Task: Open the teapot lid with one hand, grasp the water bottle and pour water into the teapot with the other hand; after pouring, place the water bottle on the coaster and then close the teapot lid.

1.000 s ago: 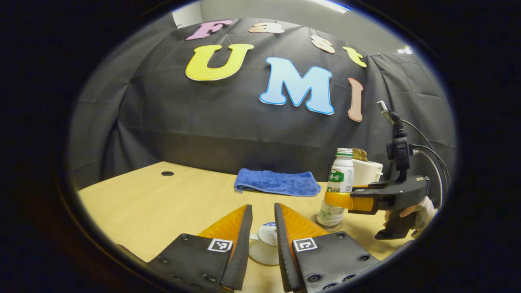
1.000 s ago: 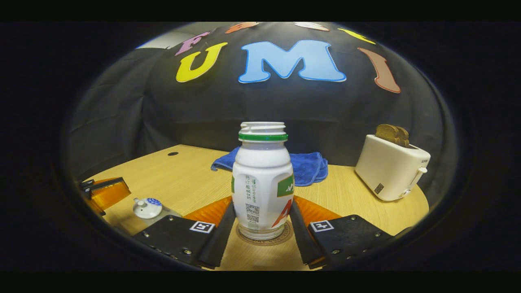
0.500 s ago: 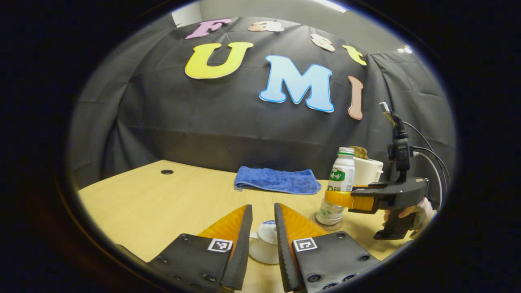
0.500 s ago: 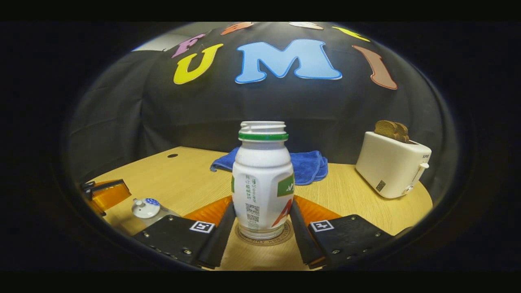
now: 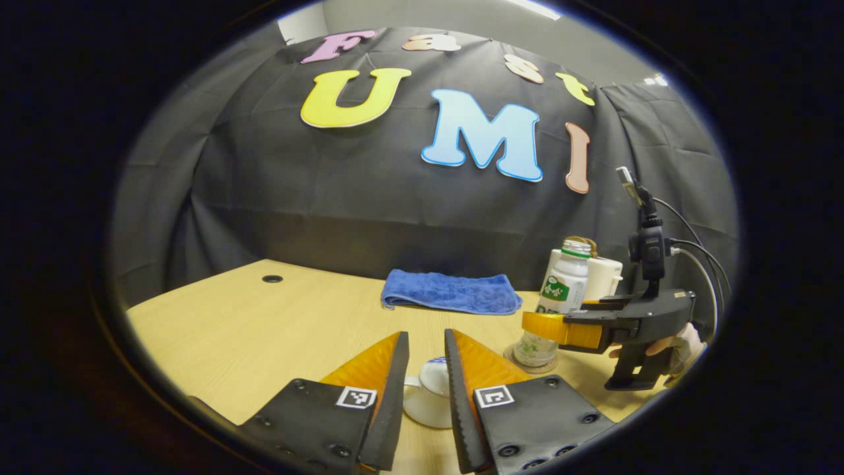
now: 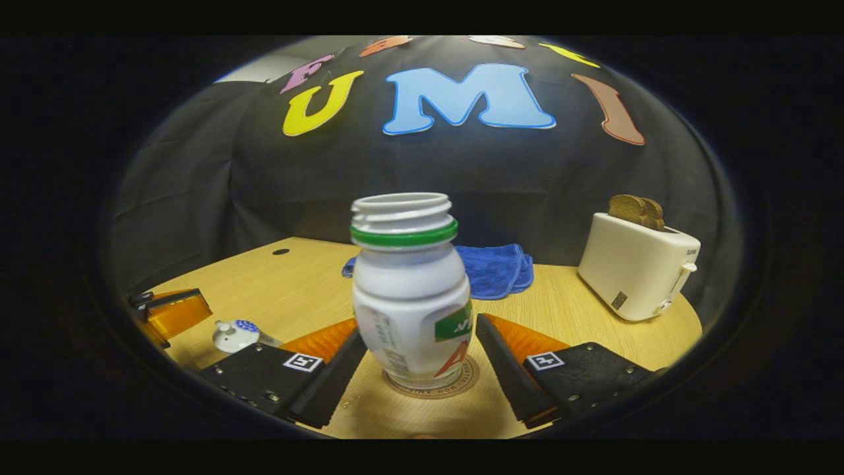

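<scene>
A white water bottle (image 6: 409, 297) with a green neck ring and no cap stands on the round coaster (image 6: 469, 380), leaning to the left. My right gripper (image 6: 420, 326) is open around its lower half, with the right finger clear of the bottle. In the left gripper view the bottle (image 5: 560, 297) leans above the coaster (image 5: 511, 354), with the right gripper (image 5: 547, 328) and a hand at it. The white teapot (image 5: 428, 396) with a blue-patterned lid sits low between the fingers of my left gripper (image 5: 425, 335), which are slightly apart and grip nothing. The right gripper view shows the lid (image 6: 236, 334) beside the left gripper (image 6: 171, 315).
A folded blue towel (image 5: 452, 293) lies at the back of the wooden table (image 5: 264, 330). A white toaster (image 6: 636, 267) with bread in it stands at the right. There is a cable hole (image 5: 271, 279) in the table at the far left.
The right gripper's fingers have spread apart and let go of the bottle, which now leans on the coaster instead of standing upright. The left gripper has stayed still.
</scene>
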`<action>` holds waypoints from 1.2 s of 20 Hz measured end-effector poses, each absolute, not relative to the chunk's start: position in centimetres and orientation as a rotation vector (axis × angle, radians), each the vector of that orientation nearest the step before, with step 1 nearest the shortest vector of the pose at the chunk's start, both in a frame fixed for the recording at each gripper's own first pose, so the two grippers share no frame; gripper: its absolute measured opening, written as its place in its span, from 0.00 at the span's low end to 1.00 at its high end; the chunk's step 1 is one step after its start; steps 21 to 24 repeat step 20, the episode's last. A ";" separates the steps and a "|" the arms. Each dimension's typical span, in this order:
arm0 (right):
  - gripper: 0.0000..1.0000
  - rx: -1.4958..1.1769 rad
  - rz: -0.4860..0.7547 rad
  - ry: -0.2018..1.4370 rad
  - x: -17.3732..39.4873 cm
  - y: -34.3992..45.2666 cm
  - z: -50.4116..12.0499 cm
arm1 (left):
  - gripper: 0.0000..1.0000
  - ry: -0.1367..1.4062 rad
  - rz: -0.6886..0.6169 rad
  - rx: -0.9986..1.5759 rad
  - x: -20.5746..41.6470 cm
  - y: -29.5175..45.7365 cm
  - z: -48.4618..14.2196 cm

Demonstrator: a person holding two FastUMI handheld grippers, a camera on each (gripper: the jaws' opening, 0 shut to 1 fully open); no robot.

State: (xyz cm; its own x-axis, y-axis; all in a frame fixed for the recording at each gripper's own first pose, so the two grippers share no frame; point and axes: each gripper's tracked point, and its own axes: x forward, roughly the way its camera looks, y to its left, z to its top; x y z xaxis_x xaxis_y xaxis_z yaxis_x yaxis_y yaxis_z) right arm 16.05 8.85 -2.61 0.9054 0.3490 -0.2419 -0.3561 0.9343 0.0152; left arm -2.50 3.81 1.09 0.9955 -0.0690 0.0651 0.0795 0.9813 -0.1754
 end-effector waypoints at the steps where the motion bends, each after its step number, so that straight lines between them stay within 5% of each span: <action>1: 0.97 -0.021 0.363 0.237 16.0 8.8 -2.4 | 0.42 -0.060 -0.074 -0.179 -2.6 3.8 1.0; 24: 0.96 0.042 0.224 0.015 2.0 6.0 2.8 | 0.43 -0.123 -0.124 -0.183 -10.9 -0.4 2.6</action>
